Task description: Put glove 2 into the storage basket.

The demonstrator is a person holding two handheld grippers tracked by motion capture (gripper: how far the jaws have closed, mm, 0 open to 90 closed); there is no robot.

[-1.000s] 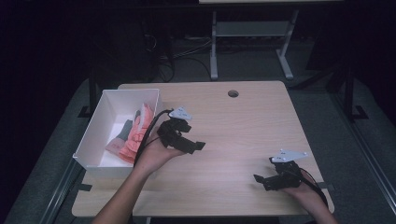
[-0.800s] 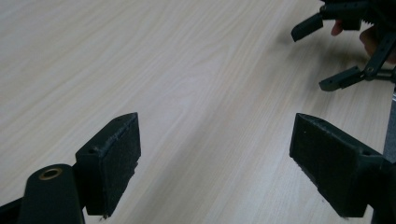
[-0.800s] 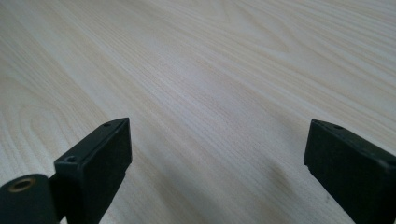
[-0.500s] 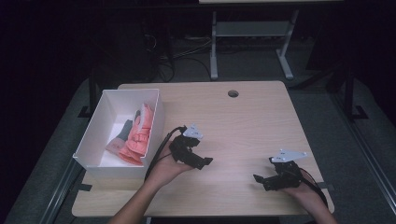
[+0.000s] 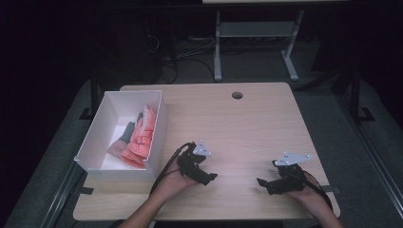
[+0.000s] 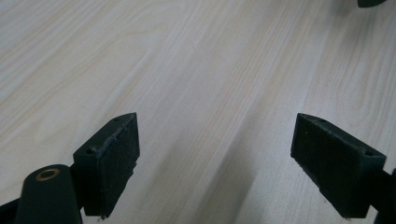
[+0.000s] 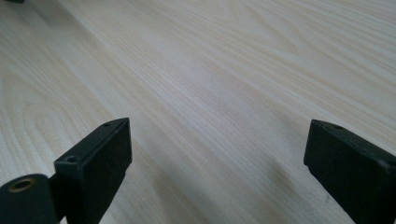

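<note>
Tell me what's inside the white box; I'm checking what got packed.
The box holds a pink-orange glove lying along its right wall, with a grey piece beside it. The glove covers whatever lies beneath it, and the near wall hides the floor's front edge.

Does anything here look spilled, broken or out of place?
Nothing stands out. The gloves lie bunched inside the white box; both the left gripper and right gripper rest open on the bare table.
</note>
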